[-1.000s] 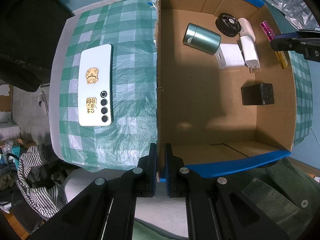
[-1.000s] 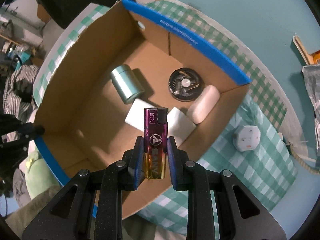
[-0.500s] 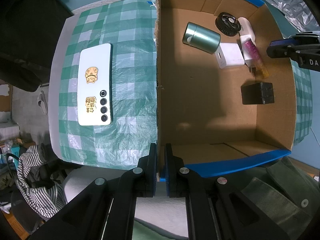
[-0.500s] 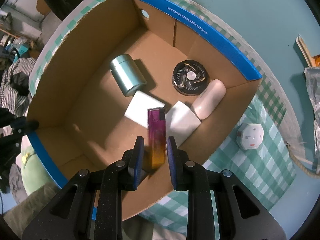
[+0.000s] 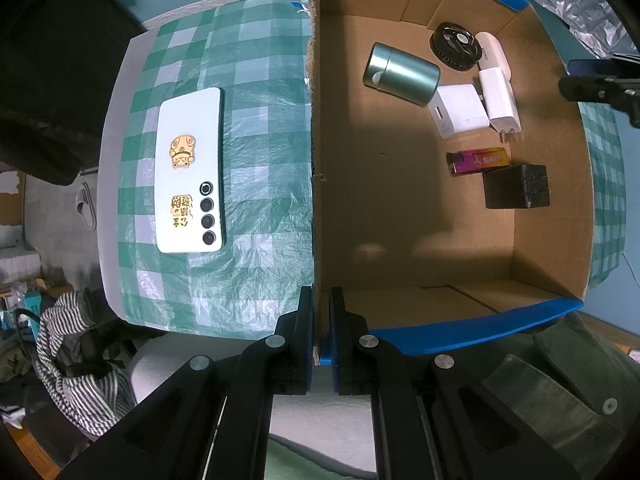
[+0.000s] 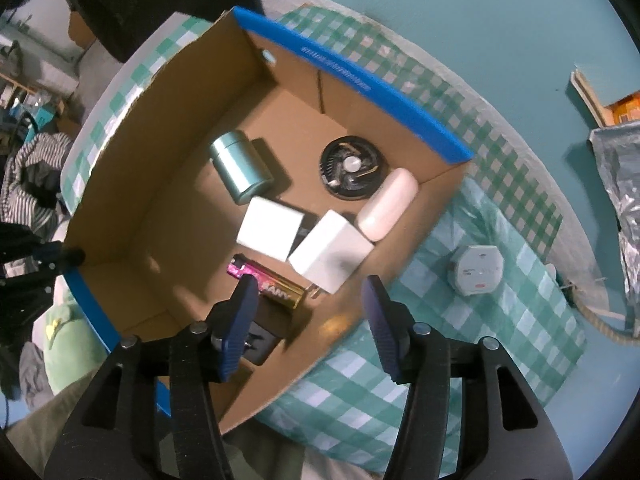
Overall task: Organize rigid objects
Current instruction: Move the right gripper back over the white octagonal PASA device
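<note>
In the left wrist view, the left gripper (image 5: 320, 336) is clenched on the near wall of the cardboard box (image 5: 316, 160), steadying it; holding that pinch firm and motionless seems the best way to keep the box from sliding while things drop in. The lighter (image 5: 478, 161) lies flat on the box floor at about 3 o'clock, just beside the black charger (image 5: 516, 187), below the white adapters (image 5: 460, 110); a white phone (image 5: 190, 170) waits on the checked cloth (image 5: 260, 80) at 9 o'clock. A second ago the lighter was outside this floor, held aloft. In the right wrist view, the right gripper (image 6: 308, 312) hangs above the box with jaws opening and nothing between them; it should clear the wall before swinging towards the white round device (image 6: 476, 270) at 3 o'clock. Earlier those jaws gripped the lighter (image 6: 268, 284) upright; it now rests at 6 o'clock.
</note>
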Available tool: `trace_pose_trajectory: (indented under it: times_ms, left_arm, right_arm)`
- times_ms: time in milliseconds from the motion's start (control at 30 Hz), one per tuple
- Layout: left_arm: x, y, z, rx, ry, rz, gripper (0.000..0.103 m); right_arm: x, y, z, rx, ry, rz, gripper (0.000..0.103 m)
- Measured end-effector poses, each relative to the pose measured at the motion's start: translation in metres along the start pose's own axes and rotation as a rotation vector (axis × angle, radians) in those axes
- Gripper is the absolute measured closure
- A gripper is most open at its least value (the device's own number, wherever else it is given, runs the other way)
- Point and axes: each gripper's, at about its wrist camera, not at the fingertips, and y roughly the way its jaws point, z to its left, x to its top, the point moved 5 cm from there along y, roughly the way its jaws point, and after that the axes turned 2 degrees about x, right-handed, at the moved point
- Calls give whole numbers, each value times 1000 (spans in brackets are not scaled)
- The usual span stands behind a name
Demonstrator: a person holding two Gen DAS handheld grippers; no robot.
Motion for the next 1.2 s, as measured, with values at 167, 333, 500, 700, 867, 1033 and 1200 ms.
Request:
trace_pose_trajectory:
  times_ms: [167,333,500,700,867,1033,1200]
  left_arm:
    - [0,0,0,0,0,0,96]
    - [0,0,0,0,-1,0,96]
    - [0,0,0,0,-1,1,96]
    - [0,0,1,1,0,2,96]
    - [1,-1,2,-1,0,5,96]
    - [1,-1,3,1,0,11,96]
    - [0,0,4,1,-13,17,96]
  right_arm:
    - [0,-19,-22,-2,41,-39,45]
    - [-3,-28,-53,-20,97,-55,40]
    - [-8,-27,-87,-26,165,-53,40]
    - [-11,-9,-128,-64,228,-28,34]
    - [-13,14,-154,-57,272,1,34]
    - [-8,37,-165,-63,238,20,34]
    - [-5,56,-170,-75,173,39,34]
